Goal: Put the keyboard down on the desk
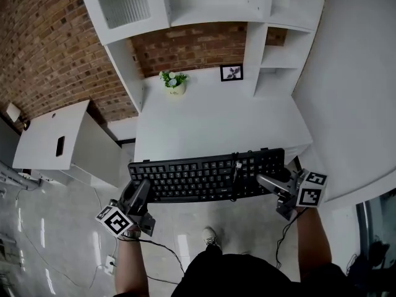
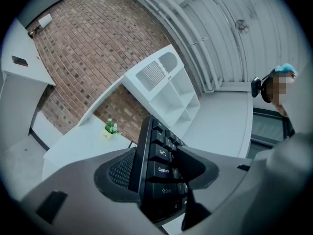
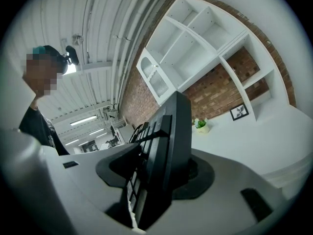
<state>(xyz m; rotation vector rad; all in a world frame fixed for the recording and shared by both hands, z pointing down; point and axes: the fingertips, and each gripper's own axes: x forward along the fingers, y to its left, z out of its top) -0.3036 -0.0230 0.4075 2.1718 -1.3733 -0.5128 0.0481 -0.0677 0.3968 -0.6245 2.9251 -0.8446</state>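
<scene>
A black keyboard hangs crosswise in front of the near edge of the white desk, held at both ends, with its cable looped over the keys. My left gripper is shut on the keyboard's left end, where the Tab and Caps Lock keys show between the jaws. My right gripper is shut on the right end, which stands edge-on between its jaws. In the head view the keyboard overlaps the desk's front edge; whether it touches the desk I cannot tell.
A small potted plant and a framed picture stand at the back of the desk. White shelving rises above and at the right. A lower white cabinet stands to the left, and a cord trails on the floor.
</scene>
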